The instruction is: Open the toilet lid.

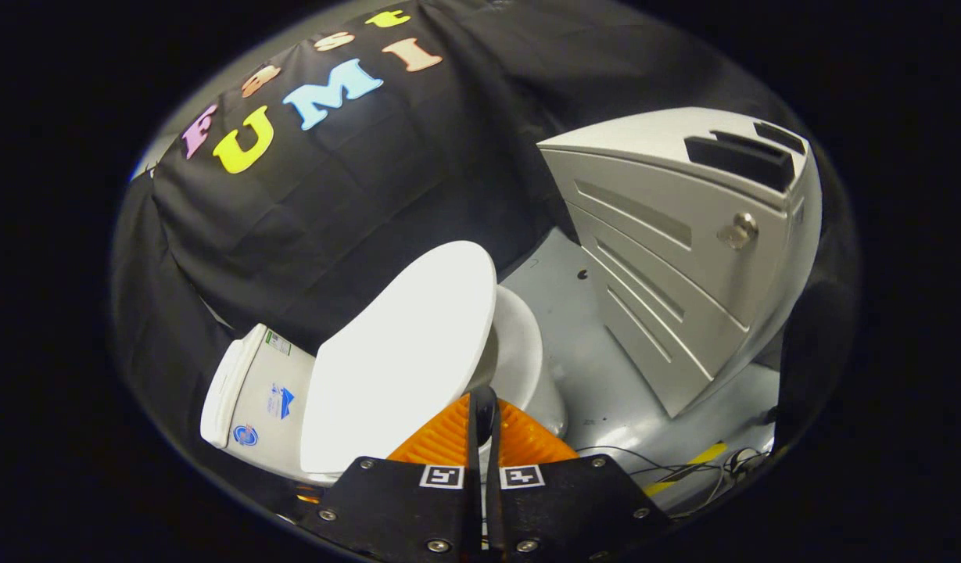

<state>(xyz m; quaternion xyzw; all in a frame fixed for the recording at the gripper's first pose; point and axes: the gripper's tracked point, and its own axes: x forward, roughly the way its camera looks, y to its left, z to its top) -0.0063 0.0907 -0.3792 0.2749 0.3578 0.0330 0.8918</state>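
A: Where's the lid (398, 360) right now?

B: In the gripper view it's raised off the bowl (519, 352), standing at a slant, its flat white face toward the camera. Its near edge runs down just ahead of the fingers.

A: And the gripper (484, 407)?

B: Fingers drawn close, with a thin gap between them. The lid's edge sits right at that gap, but I can't tell whether both fingers press on it.

A: What's behind the lid?

B: The tank (253, 395), beside the lid's far end, with small stickers on its side. Black cloth hangs behind that.

A: Anything else around?

B: A grey cabinet (683, 258) with ribbed panels and a round lock stands beyond the bowl, well apart from it. The floor (605, 375) is grey, and some cables (683, 469) lie on it near the cabinet's base
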